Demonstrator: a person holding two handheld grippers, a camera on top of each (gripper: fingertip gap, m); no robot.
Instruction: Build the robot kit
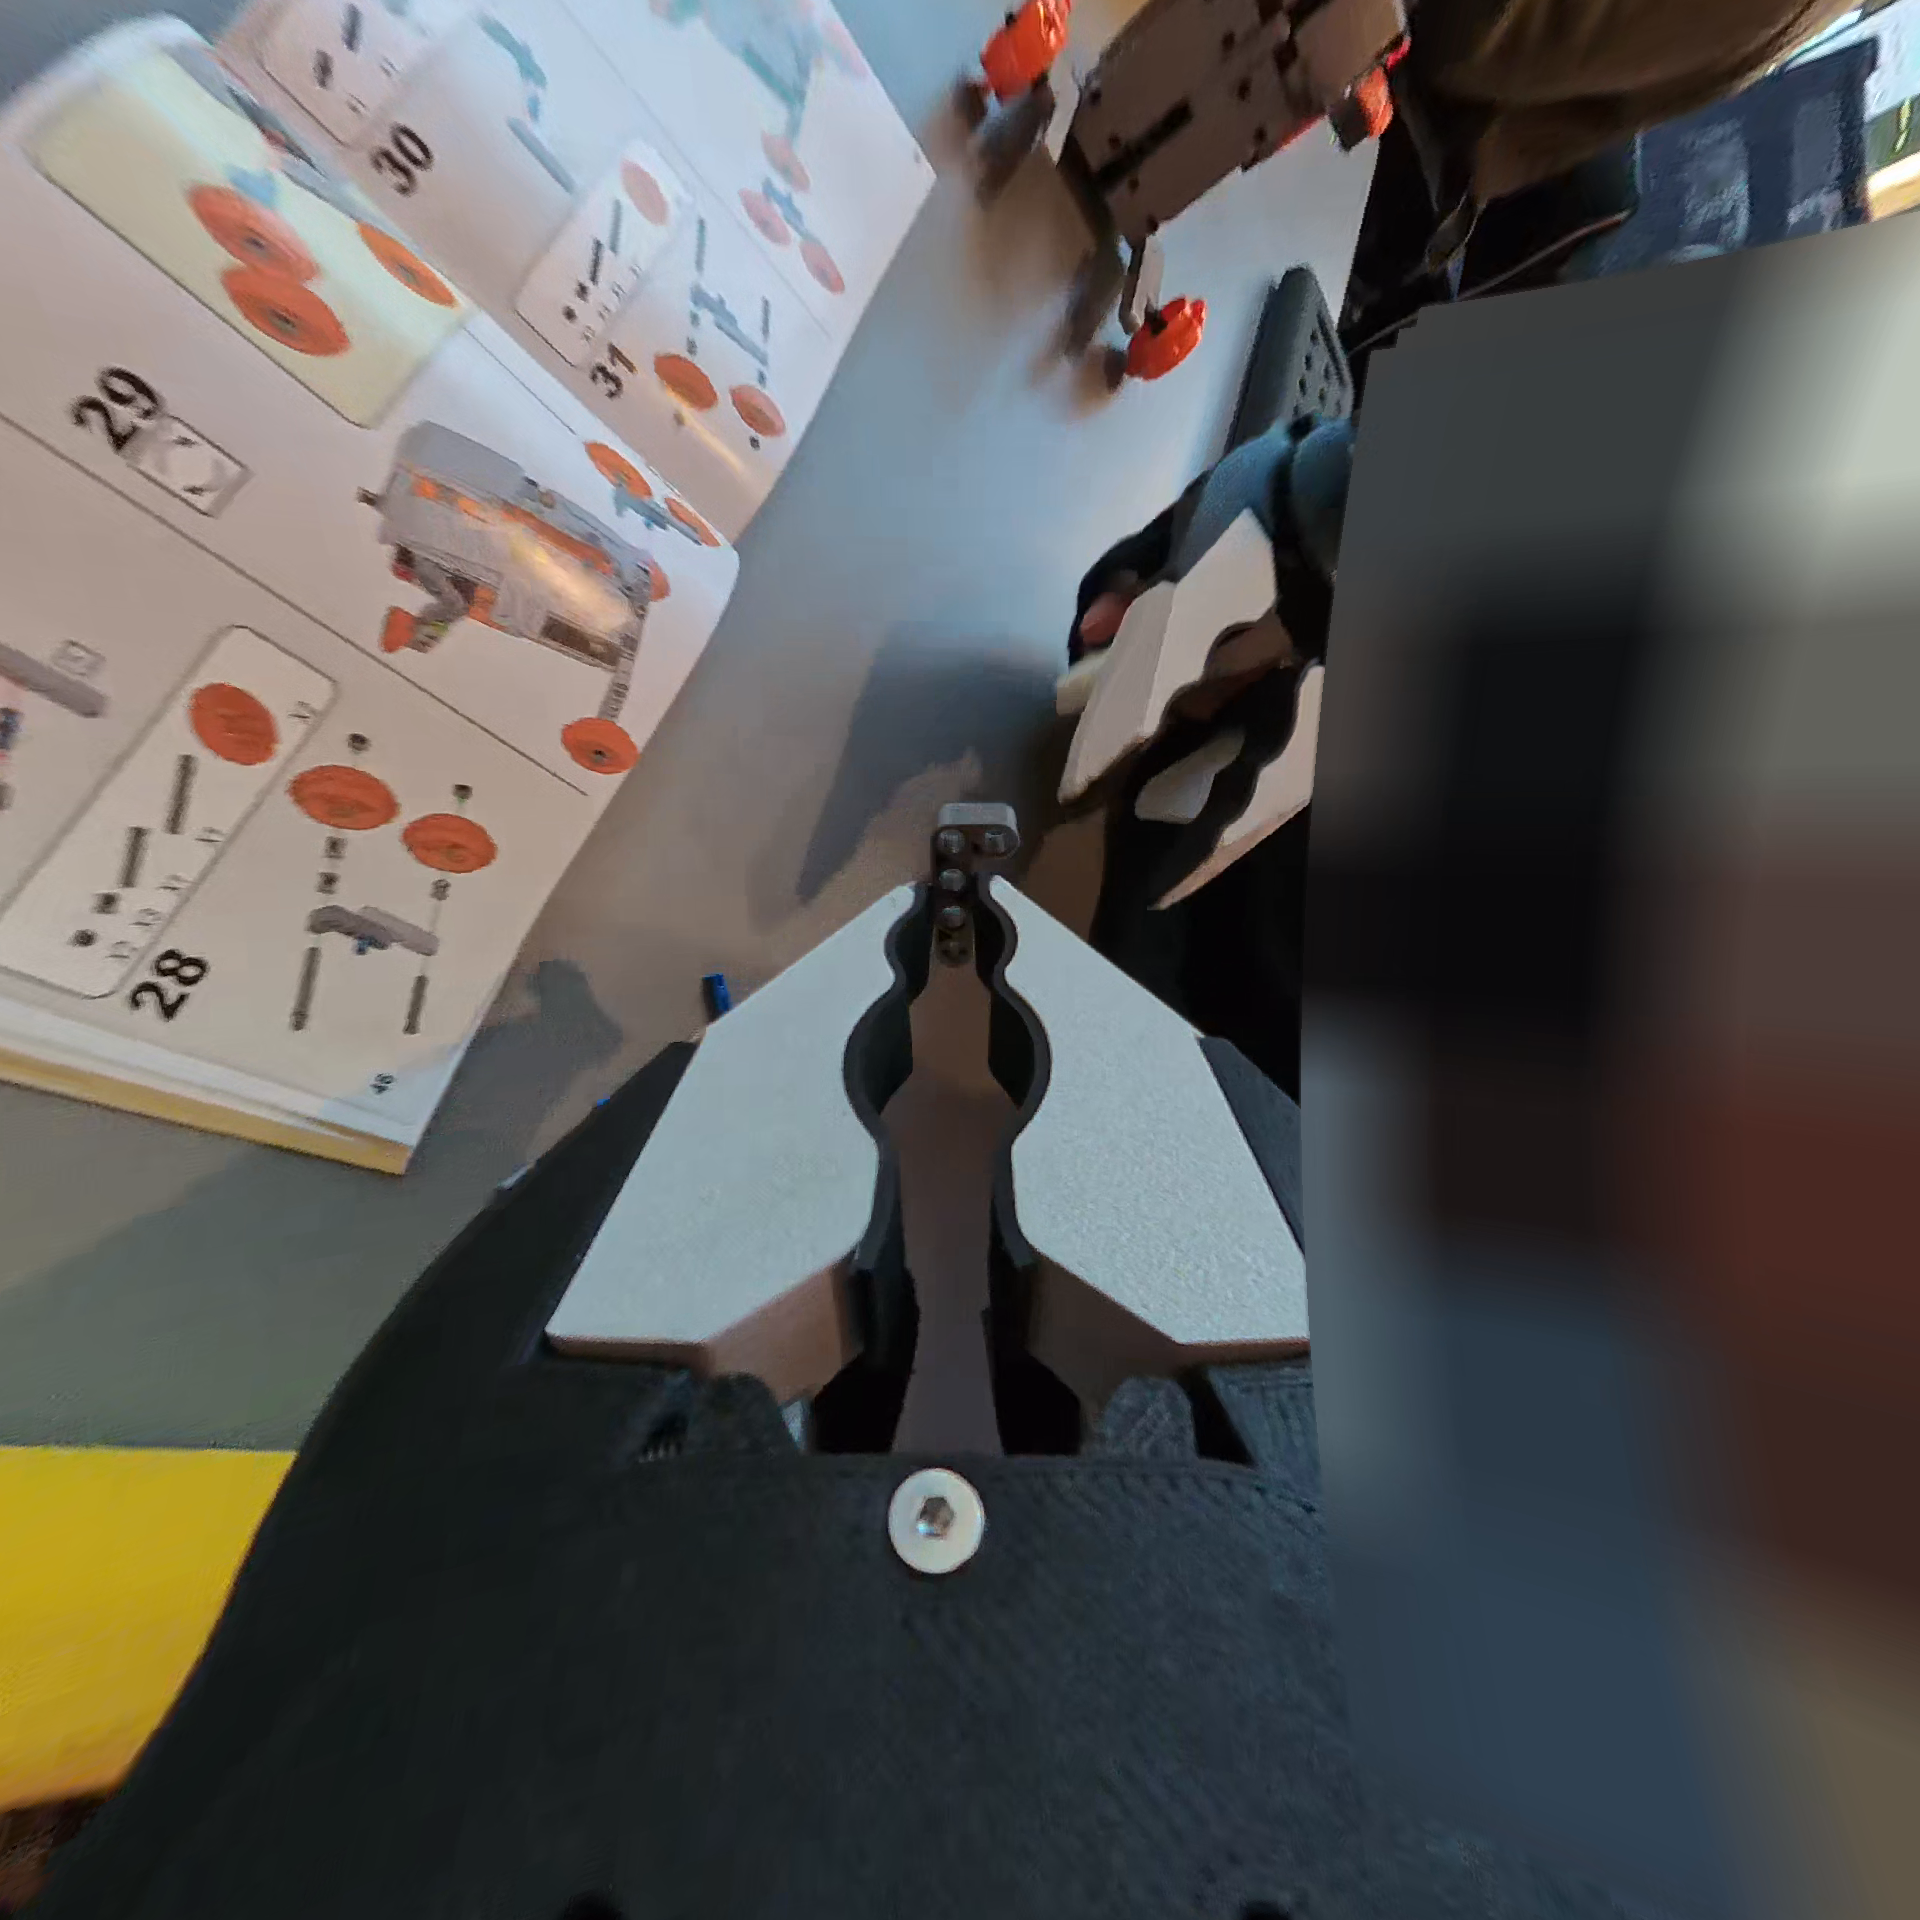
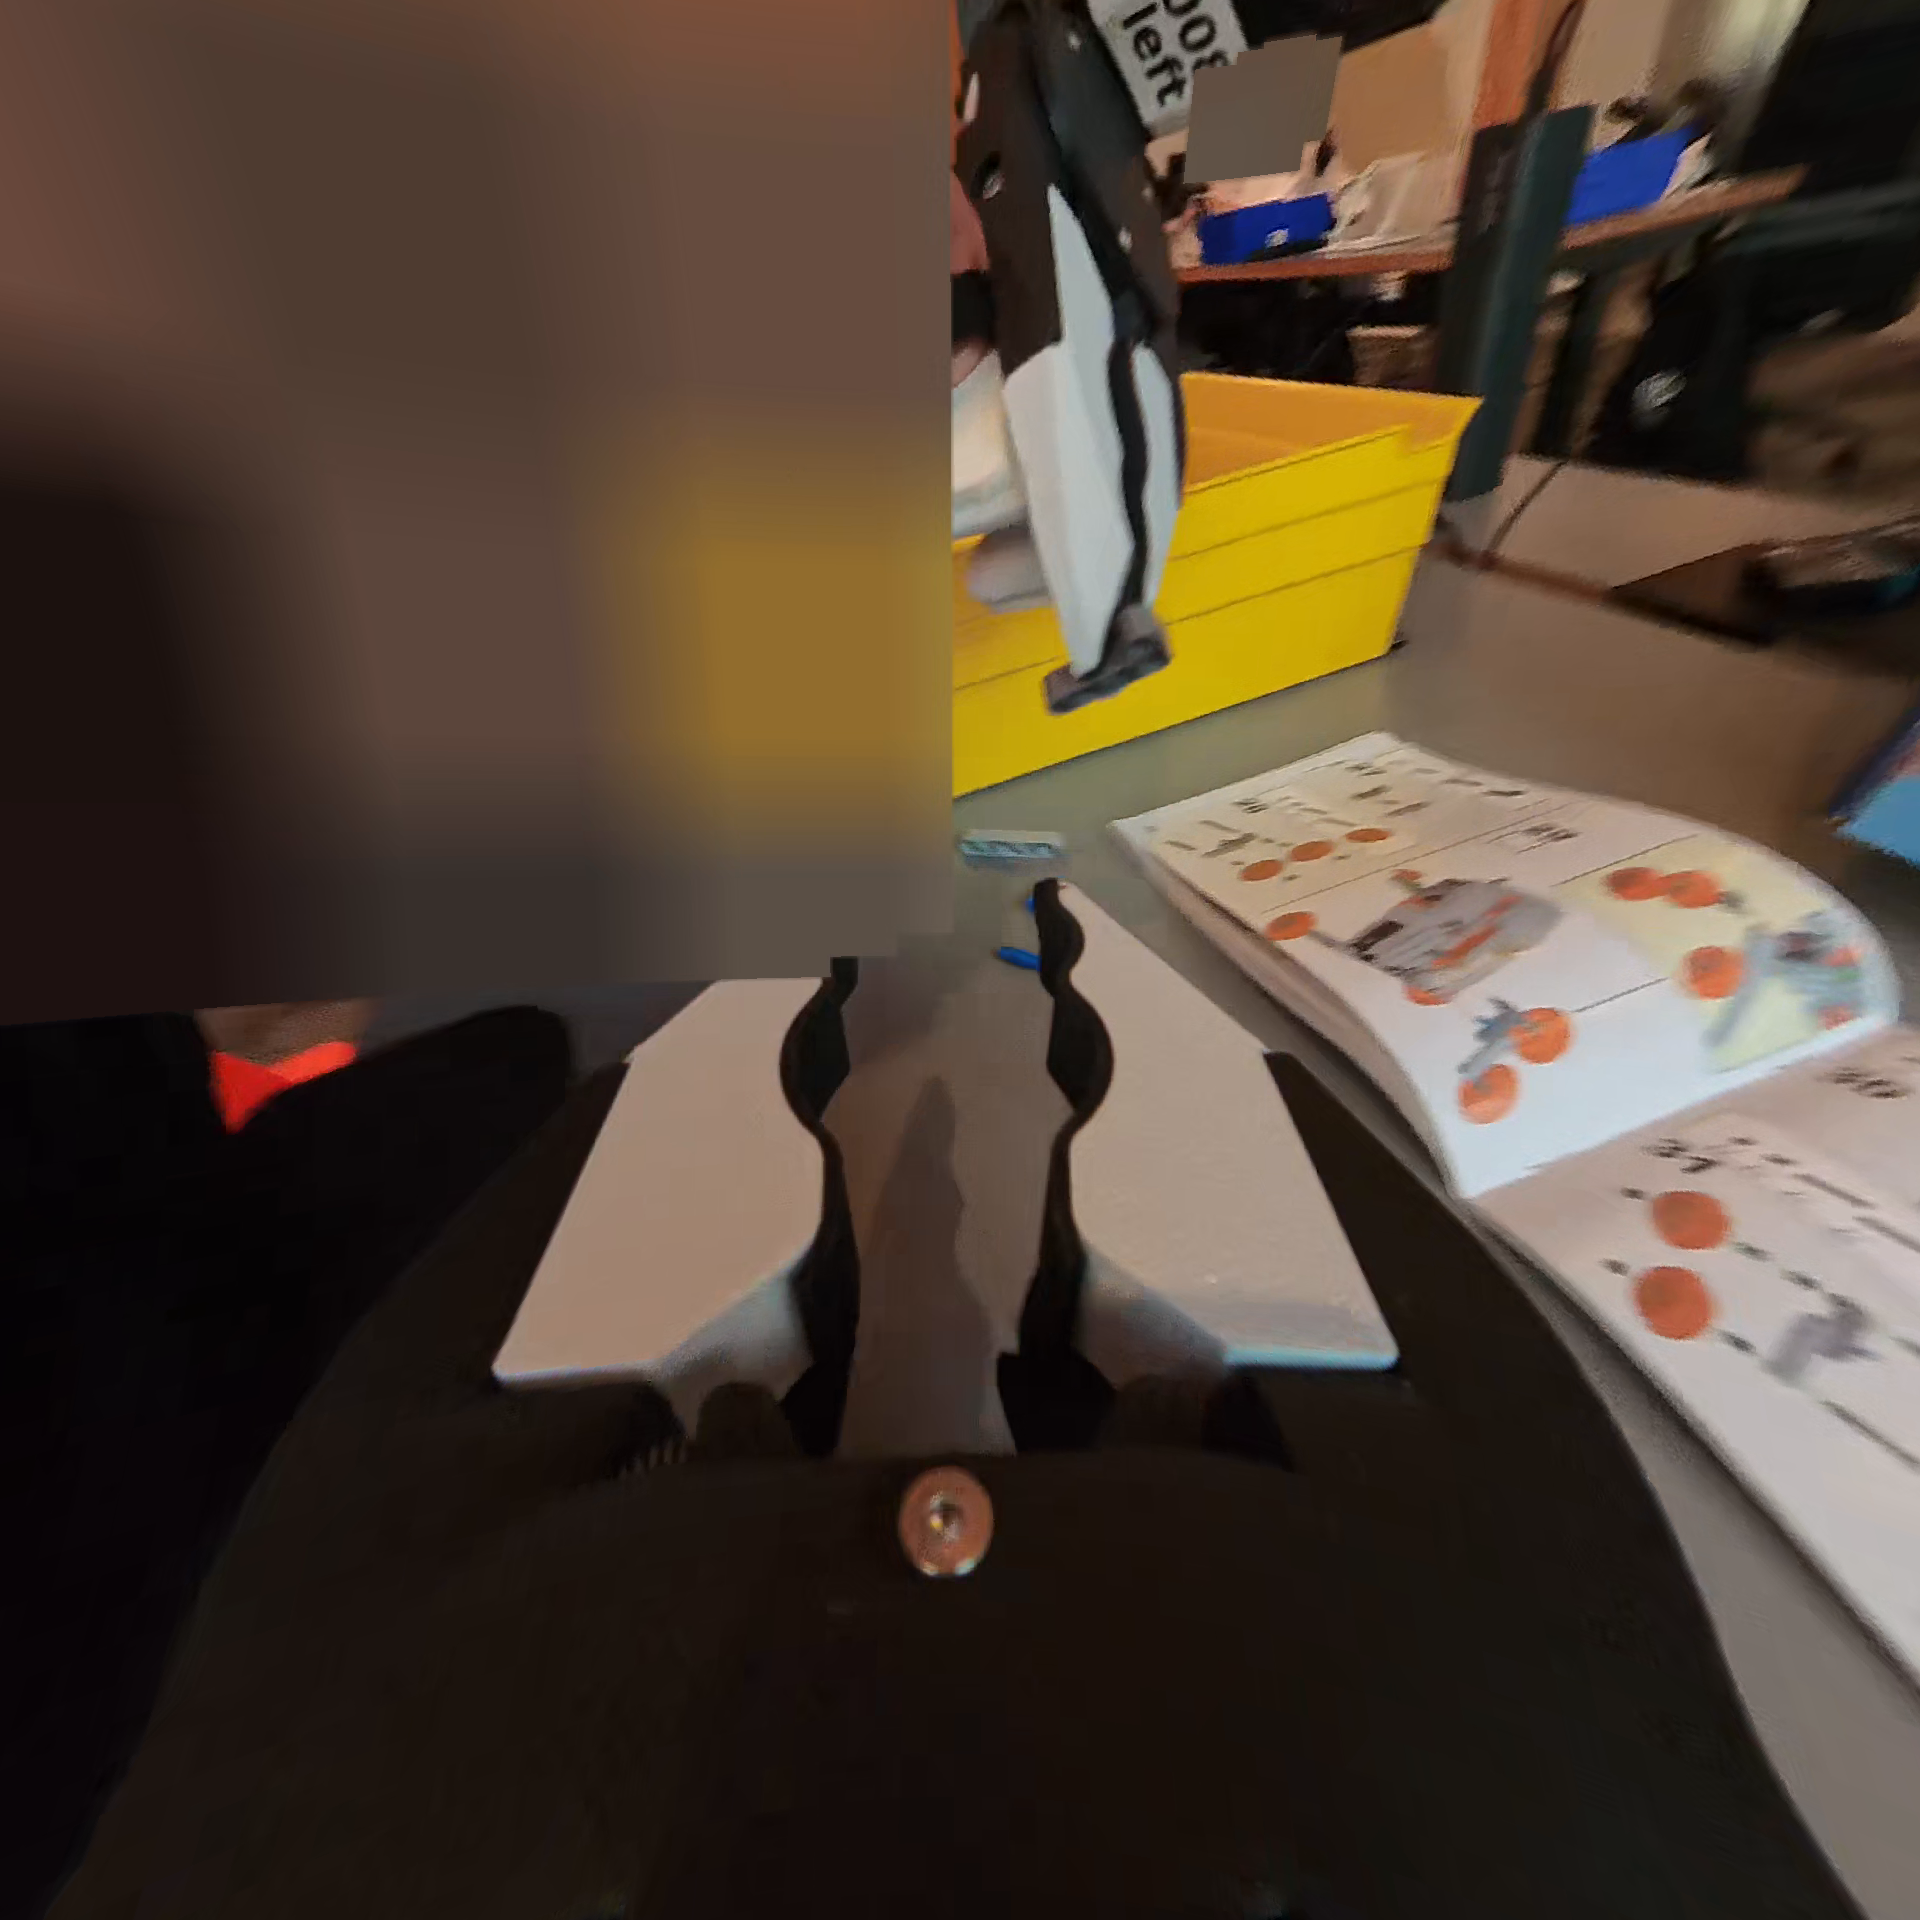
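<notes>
Our left gripper (image 1: 954,904) pinches a small grey beam with holes (image 1: 964,871); its long side points straight out past the fingertips, above the grey table (image 1: 914,540). The open booklet (image 1: 312,582) lies left. Only our right view shows the yellow bin (image 2: 1288,582). Our right gripper (image 2: 951,961) gapes wide, holding nothing.

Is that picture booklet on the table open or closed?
Open. The booklet lies spread on the grey table, its illustrated pages facing up and curving away from the spine; the left wrist view shows the same pages flat.
</notes>
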